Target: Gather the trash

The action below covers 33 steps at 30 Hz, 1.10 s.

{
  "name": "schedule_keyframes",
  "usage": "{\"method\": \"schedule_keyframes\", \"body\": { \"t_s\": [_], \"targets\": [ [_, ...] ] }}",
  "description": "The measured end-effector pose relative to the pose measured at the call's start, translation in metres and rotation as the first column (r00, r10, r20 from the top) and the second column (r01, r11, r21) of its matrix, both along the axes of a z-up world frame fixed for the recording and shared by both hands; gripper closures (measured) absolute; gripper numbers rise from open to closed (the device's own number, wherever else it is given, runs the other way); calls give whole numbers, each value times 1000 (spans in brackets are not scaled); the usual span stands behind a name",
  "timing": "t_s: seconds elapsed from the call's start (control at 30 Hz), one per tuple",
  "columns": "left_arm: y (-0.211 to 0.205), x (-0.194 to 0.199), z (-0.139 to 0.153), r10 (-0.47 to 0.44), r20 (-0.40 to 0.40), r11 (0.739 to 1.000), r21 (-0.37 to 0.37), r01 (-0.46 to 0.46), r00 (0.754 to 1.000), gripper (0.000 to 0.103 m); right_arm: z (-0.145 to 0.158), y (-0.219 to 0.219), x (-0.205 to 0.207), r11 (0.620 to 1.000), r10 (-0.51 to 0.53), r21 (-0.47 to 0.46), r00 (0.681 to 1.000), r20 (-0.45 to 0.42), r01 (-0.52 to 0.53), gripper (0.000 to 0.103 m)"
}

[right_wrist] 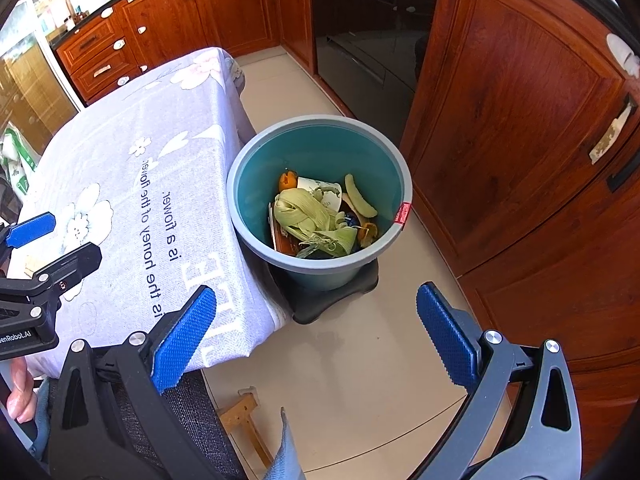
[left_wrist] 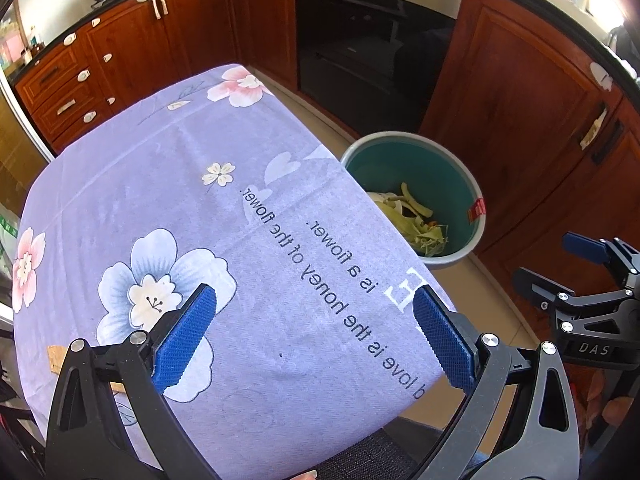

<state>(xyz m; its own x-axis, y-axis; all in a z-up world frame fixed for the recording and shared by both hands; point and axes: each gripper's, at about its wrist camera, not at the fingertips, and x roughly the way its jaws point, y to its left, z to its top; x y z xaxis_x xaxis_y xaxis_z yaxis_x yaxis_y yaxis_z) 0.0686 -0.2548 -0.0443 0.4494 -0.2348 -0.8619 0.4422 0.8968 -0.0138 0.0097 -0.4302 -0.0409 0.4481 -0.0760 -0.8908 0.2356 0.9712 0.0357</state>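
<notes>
A table under a lilac flowered cloth (left_wrist: 192,200) stood before wooden cabinets (right_wrist: 500,100). Just beside its edge, on the floor, sat the teal bin (right_wrist: 320,148), holding corn husks (right_wrist: 312,216) and peels. Both the left gripper (left_wrist: 314,334) and right gripper (right_wrist: 316,334) were spread wide, holding nothing.
</notes>
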Motion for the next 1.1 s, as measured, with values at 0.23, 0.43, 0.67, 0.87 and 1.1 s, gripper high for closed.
{"method": "schedule_keyframes", "body": {
  "t_s": [0.23,0.43,0.67,0.87,1.1],
  "targets": [
    [1,1,1,2,0,1000,0,-2,1000,4,3,2,4,1000,5,-8,1000,2,-5,7],
    [1,2,2,2,2,1000,-1,-2,1000,4,4,1,6,1000,11,-13,1000,4,-11,7],
    [1,2,3,3,1,1000,-1,-3,1000,4,5,1,7,1000,12,-14,1000,3,-12,7],
    [0,3,4,6,-3,1000,0,-6,1000,4,6,0,10,1000,16,-15,1000,-4,-16,7],
    [-1,2,1,8,-7,1000,2,-8,1000,4,5,0,11,1000,20,-18,1000,-8,-20,7]
  ]
}}
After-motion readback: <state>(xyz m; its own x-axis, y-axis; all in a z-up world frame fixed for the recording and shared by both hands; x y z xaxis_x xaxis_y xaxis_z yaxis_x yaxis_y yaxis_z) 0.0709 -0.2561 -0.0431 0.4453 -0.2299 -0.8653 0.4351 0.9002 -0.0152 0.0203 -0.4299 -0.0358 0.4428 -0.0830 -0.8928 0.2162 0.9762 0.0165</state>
